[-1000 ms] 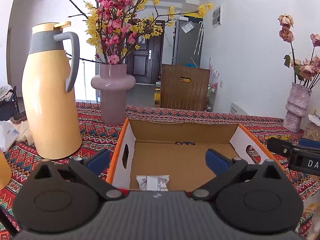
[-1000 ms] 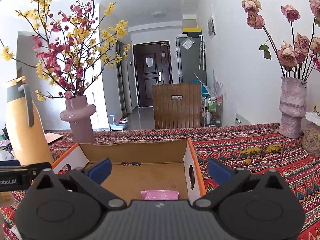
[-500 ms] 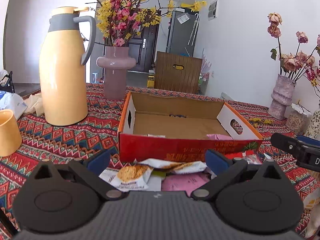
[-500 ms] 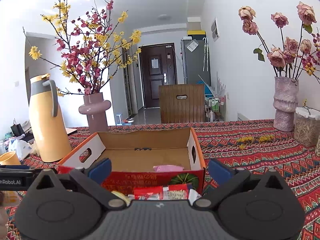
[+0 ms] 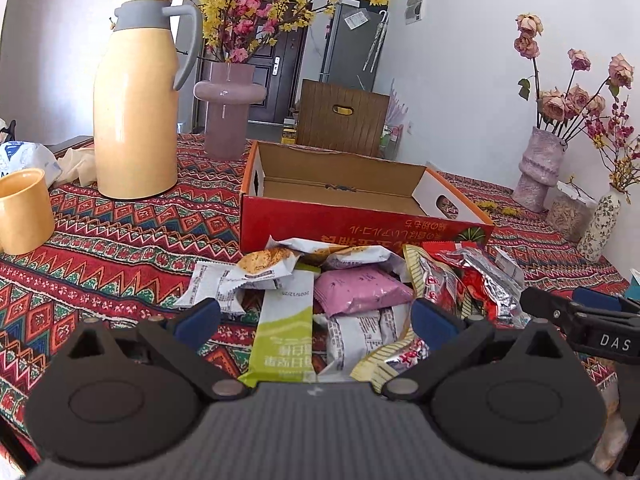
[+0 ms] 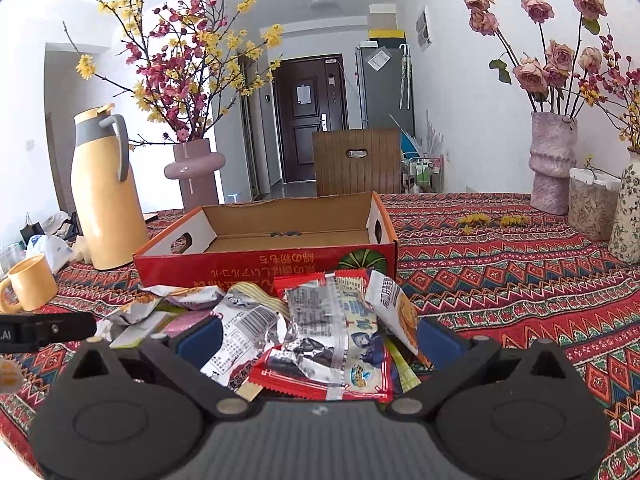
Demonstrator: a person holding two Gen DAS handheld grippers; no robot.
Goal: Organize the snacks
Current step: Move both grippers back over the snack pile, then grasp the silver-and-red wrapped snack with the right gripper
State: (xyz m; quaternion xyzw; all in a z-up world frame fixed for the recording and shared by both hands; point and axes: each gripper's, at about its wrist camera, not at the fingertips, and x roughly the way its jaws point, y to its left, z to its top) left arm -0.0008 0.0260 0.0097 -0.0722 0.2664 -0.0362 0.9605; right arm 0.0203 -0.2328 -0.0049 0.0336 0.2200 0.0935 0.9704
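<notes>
In front of the red, open-topped cardboard box (image 5: 360,220), on its near side, a loose heap of snack packets lies on the counter's red patterned woven cloth (image 5: 120,248). From these low views the box floor shows bare cardboard; its nearest strip is hidden behind the front wall.

Step in hand, as I judge it: choosing and approaching a packet; sorting into the box is largely undone.

Left gripper (image 5: 316,320): jaws spread wide, holding nothing, low over the left half of the heap and pointed toward the box. Between its blue pads lie a long lime-green and white sachet (image 5: 285,344), a pink foil packet (image 5: 360,290) and a white printed wrapper (image 5: 362,330). A white cracker-print packet (image 5: 262,266) sits nearer the box wall.

Right gripper (image 6: 316,340): jaws likewise spread, empty, low over the right half of the heap. A red-edged silver foil packet (image 6: 328,344) lies between the pads, with a white and orange snack packet (image 6: 396,308) propped toward the box's right corner.

Next move calls for: settling on one packet only, lowering until the pads straddle it, closing gently since the foil will likely slip and crumple, then lifting clear over the box's front wall.

Tall yellow thermos jug (image 5: 136,96) stands left of the box, well apart.
</notes>
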